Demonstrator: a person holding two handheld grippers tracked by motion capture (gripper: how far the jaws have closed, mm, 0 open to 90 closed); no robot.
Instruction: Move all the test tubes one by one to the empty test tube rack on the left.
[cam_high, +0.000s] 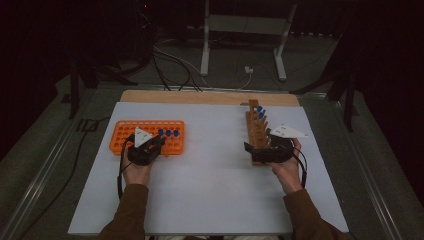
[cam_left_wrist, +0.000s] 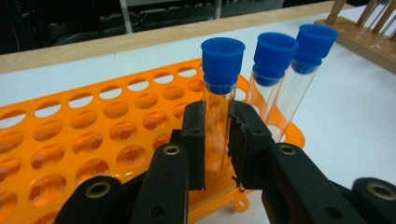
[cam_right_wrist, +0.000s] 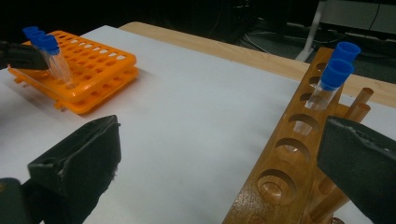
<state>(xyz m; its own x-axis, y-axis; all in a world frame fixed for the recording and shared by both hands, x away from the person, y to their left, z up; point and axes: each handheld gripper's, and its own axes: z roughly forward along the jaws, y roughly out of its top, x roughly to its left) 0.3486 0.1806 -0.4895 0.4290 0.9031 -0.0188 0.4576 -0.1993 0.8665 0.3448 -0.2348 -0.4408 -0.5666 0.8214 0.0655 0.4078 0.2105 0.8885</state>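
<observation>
Left claw (cam_left_wrist: 216, 140), clamped on capped tube (cam_left_wrist: 219, 93), standing in orange rack (cam_left_wrist: 93, 135)

table: white board (cam_high: 210, 170) lying on it, wood edge at the far side
left side: plastic rack (cam_high: 125, 135), flat on the board
in that rack: three capped tubes (cam_left_wrist: 219, 93) in a row at its right end
left gripper (cam_high: 150, 145): at the rack's near edge, jaws around the leftmost tube
right side: wooden rack (cam_high: 256, 131), running front to back
in the wooden rack: two tubes (cam_right_wrist: 334, 79) at the far end, near holes free
right gripper (cam_high: 262, 150): at its near end, jaws either side of it
</observation>
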